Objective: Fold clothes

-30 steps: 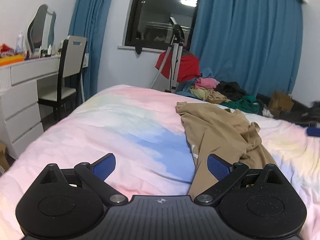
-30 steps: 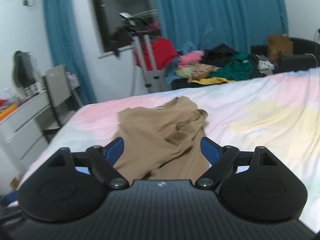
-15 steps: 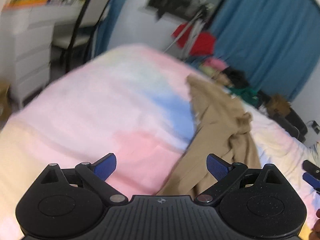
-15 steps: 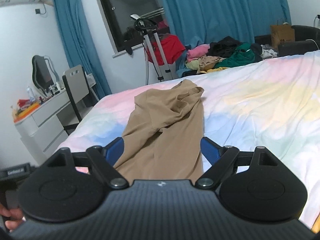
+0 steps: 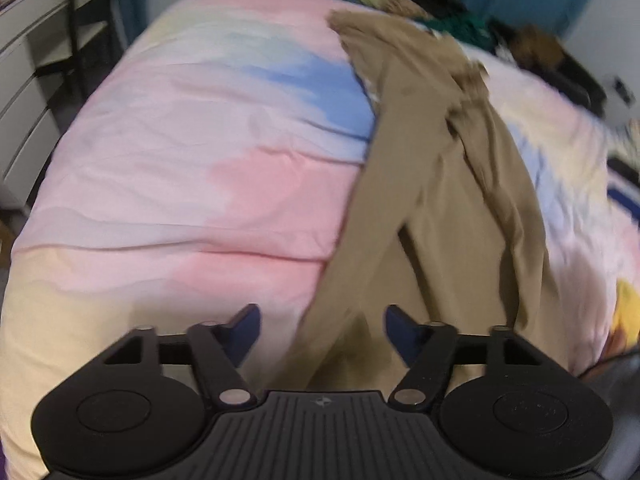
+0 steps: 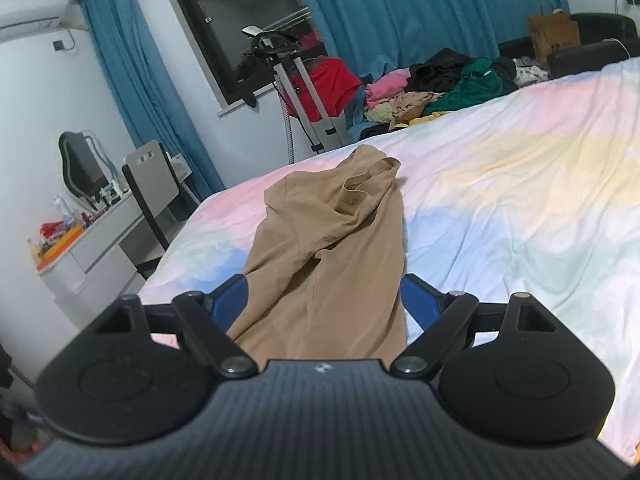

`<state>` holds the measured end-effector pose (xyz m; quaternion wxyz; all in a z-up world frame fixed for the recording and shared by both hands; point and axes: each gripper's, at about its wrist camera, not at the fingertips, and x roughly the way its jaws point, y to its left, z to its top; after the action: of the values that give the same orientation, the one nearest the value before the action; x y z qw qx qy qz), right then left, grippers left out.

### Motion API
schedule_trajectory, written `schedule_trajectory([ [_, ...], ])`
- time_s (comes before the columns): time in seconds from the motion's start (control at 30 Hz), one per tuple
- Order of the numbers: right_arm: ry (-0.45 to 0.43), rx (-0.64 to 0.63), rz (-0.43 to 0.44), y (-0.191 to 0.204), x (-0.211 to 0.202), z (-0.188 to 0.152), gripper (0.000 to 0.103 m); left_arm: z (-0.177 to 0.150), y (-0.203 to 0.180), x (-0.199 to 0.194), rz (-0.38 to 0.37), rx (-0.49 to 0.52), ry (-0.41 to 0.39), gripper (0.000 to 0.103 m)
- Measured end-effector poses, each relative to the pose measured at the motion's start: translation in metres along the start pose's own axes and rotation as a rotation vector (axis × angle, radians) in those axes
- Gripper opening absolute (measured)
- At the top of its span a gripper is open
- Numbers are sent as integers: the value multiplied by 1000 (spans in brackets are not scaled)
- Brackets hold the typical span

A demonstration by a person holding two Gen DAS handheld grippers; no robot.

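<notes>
A tan garment lies crumpled lengthwise on the pastel tie-dye bed cover. My left gripper points steeply down at the garment's near end. Its jaws are closing with the tan cloth's left edge between them, and the blue pads stand apart from the cloth. In the right wrist view the same garment stretches away from my right gripper. That gripper stands open and low over the near end, one blue finger on each side of the cloth.
A pile of mixed clothes lies beyond the bed's far edge by the blue curtains. A garment steamer stand, a chair and a white dresser are on the left. A brown paper bag stands far right.
The left gripper has tipped downward toward the garment's near end and its jaws have narrowed. The right gripper has rolled slightly and sunk, its jaws unchanged.
</notes>
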<state>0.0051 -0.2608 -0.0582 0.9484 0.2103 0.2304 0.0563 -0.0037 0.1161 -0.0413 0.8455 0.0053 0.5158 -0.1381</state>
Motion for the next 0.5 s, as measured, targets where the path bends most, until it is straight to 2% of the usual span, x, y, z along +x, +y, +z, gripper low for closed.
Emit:
schedule_trajectory([
  [0.1, -3, 5, -2, -1, -2, 0, 85, -5, -15, 6, 37, 103, 23, 47],
  [0.17, 2, 15, -5, -3, -3, 0, 85, -5, -19, 14, 62, 124, 44, 25],
  [0.2, 6, 24, -6, -4, -2, 0, 85, -6, -20, 15, 73, 128, 49, 10],
  [0.27, 11, 37, -6, -7, -2, 0, 85, -8, -29, 6, 86, 183, 24, 6],
  [0.4, 10, 56, -8, -9, -3, -2, 85, -13, -51, -15, 110, 305, -35, 5],
  [0.5, 18, 57, -1, -7, -2, -4, 85, -20, -78, -37, 89, 358, -86, 5],
])
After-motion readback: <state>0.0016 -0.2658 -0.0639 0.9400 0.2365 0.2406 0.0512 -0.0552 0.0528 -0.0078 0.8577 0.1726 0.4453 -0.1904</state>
